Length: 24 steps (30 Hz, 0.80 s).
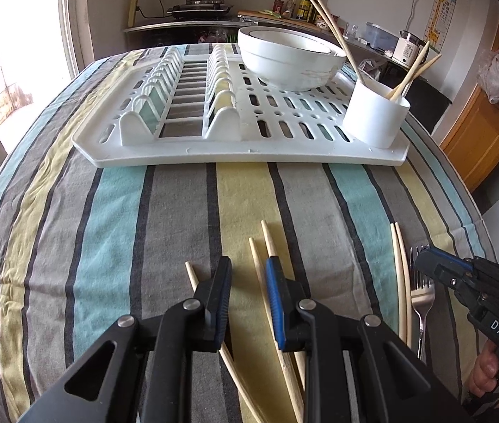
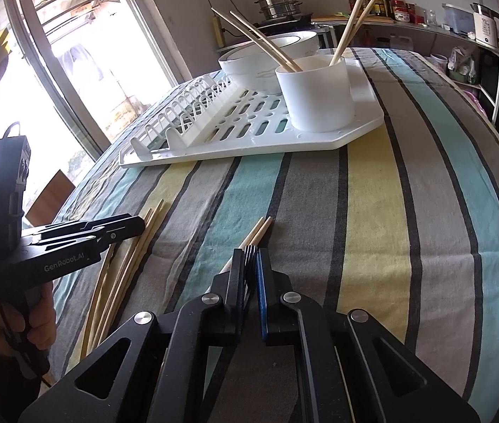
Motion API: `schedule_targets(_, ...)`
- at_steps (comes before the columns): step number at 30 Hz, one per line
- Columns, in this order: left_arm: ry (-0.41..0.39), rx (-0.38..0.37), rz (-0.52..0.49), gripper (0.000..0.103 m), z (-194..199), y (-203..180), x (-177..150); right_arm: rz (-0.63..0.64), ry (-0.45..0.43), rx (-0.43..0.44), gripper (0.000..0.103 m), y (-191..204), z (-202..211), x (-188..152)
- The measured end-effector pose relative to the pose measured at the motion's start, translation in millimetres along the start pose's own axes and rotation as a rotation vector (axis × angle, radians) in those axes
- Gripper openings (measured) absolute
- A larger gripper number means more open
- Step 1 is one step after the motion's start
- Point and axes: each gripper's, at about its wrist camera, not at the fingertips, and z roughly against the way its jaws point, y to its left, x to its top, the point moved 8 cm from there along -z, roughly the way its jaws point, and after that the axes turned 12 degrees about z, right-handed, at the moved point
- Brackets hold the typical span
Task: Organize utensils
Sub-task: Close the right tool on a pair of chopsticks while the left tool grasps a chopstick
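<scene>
A white drying rack (image 1: 179,148) (image 2: 348,134) lies on the striped tablecloth with a white utensil cup (image 1: 374,114) (image 2: 316,95) holding several chopsticks (image 1: 334,31) (image 2: 260,40). My left gripper (image 1: 247,264) is open just above loose chopsticks (image 1: 260,271) on the cloth. My right gripper (image 2: 249,252) (image 1: 425,264) is shut on a steel fork (image 1: 422,296), whose tines (image 2: 250,248) stick out between the jaws. A pair of chopsticks (image 1: 401,275) (image 2: 258,232) lies beside the fork.
White bowls (image 1: 291,60) (image 2: 267,60) are stacked on the rack's far side. The rack has empty plate slots (image 1: 179,81) on its left. The left gripper shows in the right wrist view (image 2: 122,227) over more chopsticks (image 2: 126,264). A kitchen counter stands behind.
</scene>
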Motion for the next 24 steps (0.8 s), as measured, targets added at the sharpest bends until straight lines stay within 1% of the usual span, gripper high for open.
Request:
schedule_targets(3,-0.018,0.073,-0.075,0.023,-2.9,-8.0,-0.6,0.002,0.0,-0.006,0.005,0.3,0.4,0.0)
schedule_targets(6,-0.03,0.097,-0.107,0.023,-4.7,-14.7,0.1,0.002,-0.001,-0.013,0.005,0.2,1.2,-0.4)
schedule_targets(7,-0.028,0.092,-0.106,0.021,-5.1,-15.5,0.9,0.002,-0.001,-0.015,0.005,0.2,1.5,-0.6)
schedule_targets(9,-0.024,0.079,-0.115,0.013,-5.4,-17.8,0.6,0.0,-0.002,-0.017,0.005,-0.3,2.2,-0.8)
schedule_targets(11,-0.024,0.067,-0.134,0.007,-5.5,-21.2,-0.3,-0.001,-0.003,-0.018,0.005,-0.7,2.8,-0.9)
schedule_targets(12,-0.022,0.067,-0.141,0.007,-5.5,-21.8,-0.5,-0.002,-0.003,-0.019,0.005,-1.2,3.5,-1.1)
schedule_targets(17,0.005,0.0,-0.116,0.006,-4.1,-21.2,1.2,-0.005,-0.012,-0.024,0.005,-2.5,8.2,0.1)
schedule_targets(20,-0.001,-0.036,-0.093,0.006,2.6,-19.2,5.5,-0.003,-0.022,-0.029,0.004,-2.9,12.4,3.1)
schedule_targets(24,-0.02,-0.101,-0.06,0.006,19.2,-17.8,14.5,0.003,-0.042,-0.04,0.003,-3.0,20.6,9.5)
